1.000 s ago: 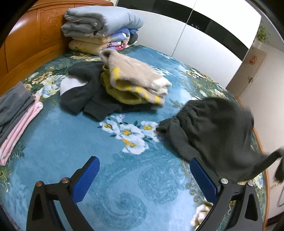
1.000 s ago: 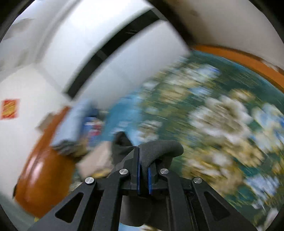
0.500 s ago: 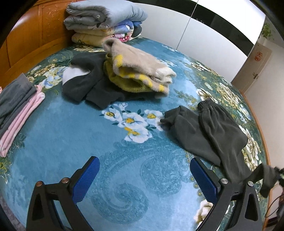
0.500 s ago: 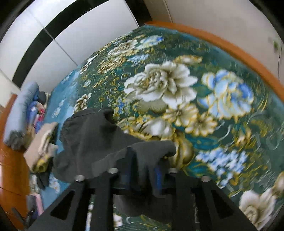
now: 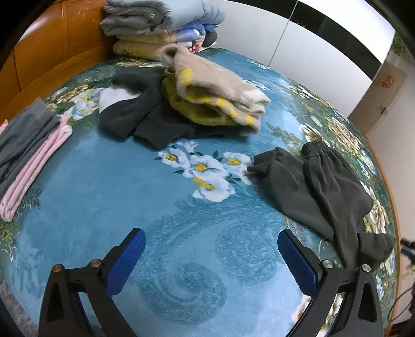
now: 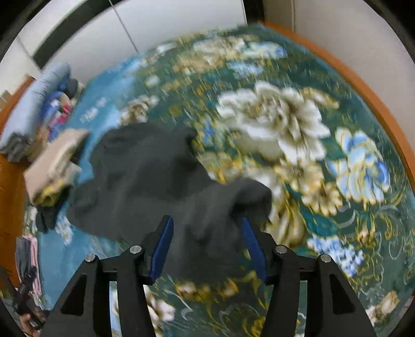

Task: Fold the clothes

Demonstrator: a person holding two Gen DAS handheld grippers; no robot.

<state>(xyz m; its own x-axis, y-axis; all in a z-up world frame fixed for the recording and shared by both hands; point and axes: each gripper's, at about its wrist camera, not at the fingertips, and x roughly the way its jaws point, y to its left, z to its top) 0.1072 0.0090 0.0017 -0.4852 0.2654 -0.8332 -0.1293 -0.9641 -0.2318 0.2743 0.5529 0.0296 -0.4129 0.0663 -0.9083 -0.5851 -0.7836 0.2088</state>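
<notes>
Since a second ago, your right gripper (image 6: 206, 241) has gone from a tight pinch on the dark grey sweatpants (image 5: 319, 186) to jaws that are opening; the cuff still drapes between the blue pads, slack, not pressed. The garment, airborne then, now lies on the bed.

Your left gripper (image 5: 211, 259) hangs wide open over bare blanket, nothing between its jaws.

Sweatpants: at 3 o'clock in the left wrist view, legs doubled side by side, elastic waistband toward 1 o'clock, one cuff trailing off toward 4 o'clock. Thick fleece, soft and limp, light enough for one gripper; it will sag and bunch, not hold a crease. Best holds are probably the ribbed cuff and the waistband, where the cloth is thickest.

Surface: plush teal floral blanket (image 5: 103, 197), likely grippy under fleece, so lift rather than drag. Beige-and-yellow sweater (image 5: 215, 96) at 12 o'clock, folded grey and pink clothes (image 5: 28, 153) at 9, stacked quilts (image 5: 160, 23) against the wooden headboard (image 5: 52, 49), white wardrobe doors (image 5: 311, 49) behind.
</notes>
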